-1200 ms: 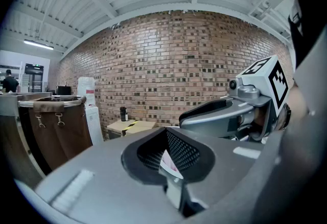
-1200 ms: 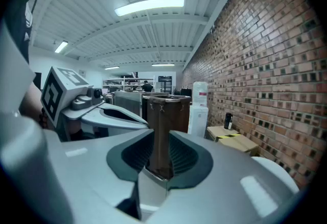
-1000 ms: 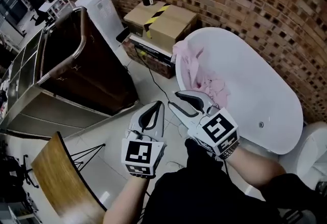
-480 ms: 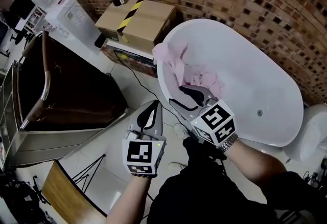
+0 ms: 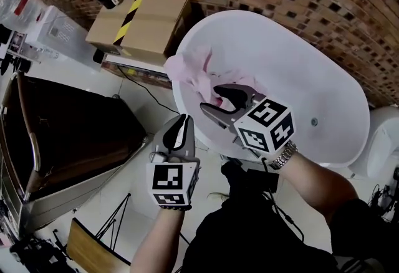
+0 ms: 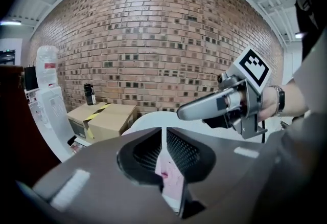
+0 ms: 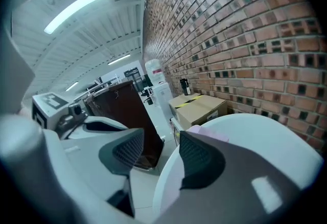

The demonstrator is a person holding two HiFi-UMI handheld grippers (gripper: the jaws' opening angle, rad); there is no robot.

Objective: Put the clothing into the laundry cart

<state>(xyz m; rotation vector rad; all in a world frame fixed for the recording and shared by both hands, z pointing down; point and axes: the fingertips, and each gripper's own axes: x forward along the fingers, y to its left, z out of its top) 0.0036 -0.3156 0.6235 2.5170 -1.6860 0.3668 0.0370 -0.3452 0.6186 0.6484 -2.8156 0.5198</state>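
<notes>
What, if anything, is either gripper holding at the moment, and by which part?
Nothing. The right gripper is empty, its jaws opening by the pink clothing; the left gripper is shut and empty.

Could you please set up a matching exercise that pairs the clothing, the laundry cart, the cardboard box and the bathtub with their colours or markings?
Things:
1. clothing
2. laundry cart
3. cardboard box
4. bathtub

Descriptions:
A. white
B. dark brown
C. pink
D. tan, with a yellow-and-black tape stripe

Pairs: 1-C; 2-B; 3-D; 4-A
</notes>
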